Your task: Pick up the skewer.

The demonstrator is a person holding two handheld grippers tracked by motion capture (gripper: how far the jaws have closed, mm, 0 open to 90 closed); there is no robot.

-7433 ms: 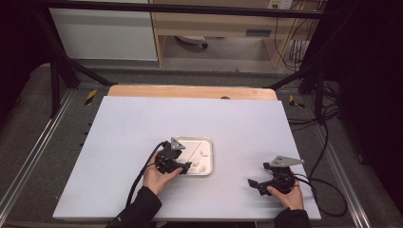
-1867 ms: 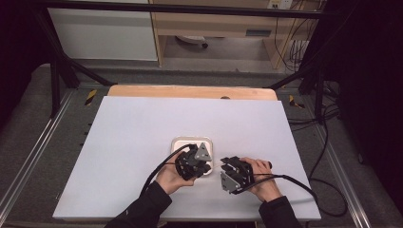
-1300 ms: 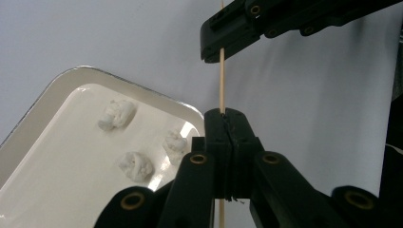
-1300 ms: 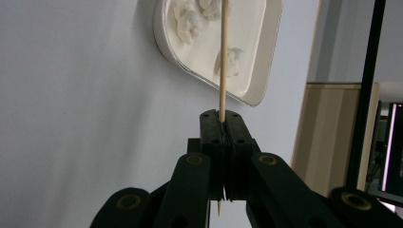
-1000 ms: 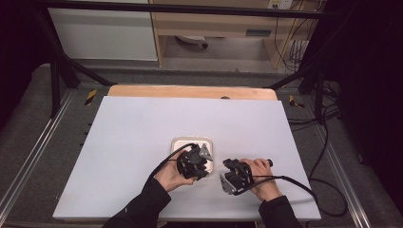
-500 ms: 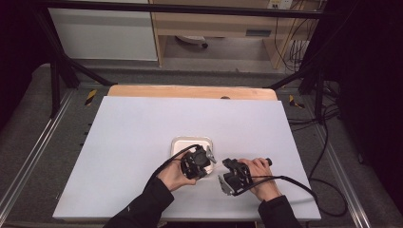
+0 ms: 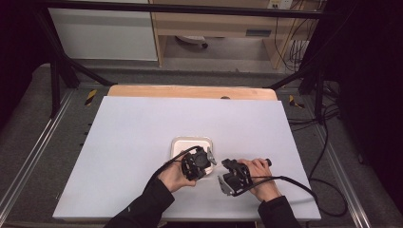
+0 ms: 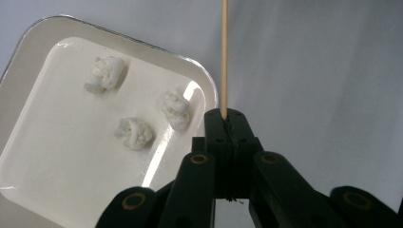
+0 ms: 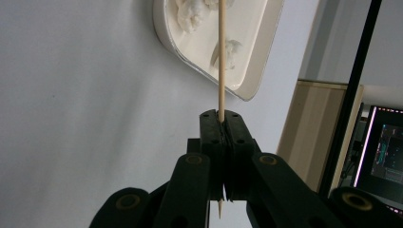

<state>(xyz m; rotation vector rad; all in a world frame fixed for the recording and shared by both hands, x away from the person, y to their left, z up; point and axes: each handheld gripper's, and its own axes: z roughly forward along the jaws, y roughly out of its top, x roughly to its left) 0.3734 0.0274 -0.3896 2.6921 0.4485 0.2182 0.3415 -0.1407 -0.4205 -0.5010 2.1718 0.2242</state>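
In the high view the left gripper (image 7: pixel 207 157) covers the near part of the white tray (image 7: pixel 183 142), so the little white pieces in it are hidden. The thin wooden stick (image 8: pixel 223 57) is too small to see from up there. In the left gripper view the stick runs off the top edge, and the tray's left corner is cut off. In the right gripper view the tray's far end is cut off too.

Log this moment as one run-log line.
left claw: shut on skewer | right claw: shut on second skewer | tray: three white pieces, none skewered
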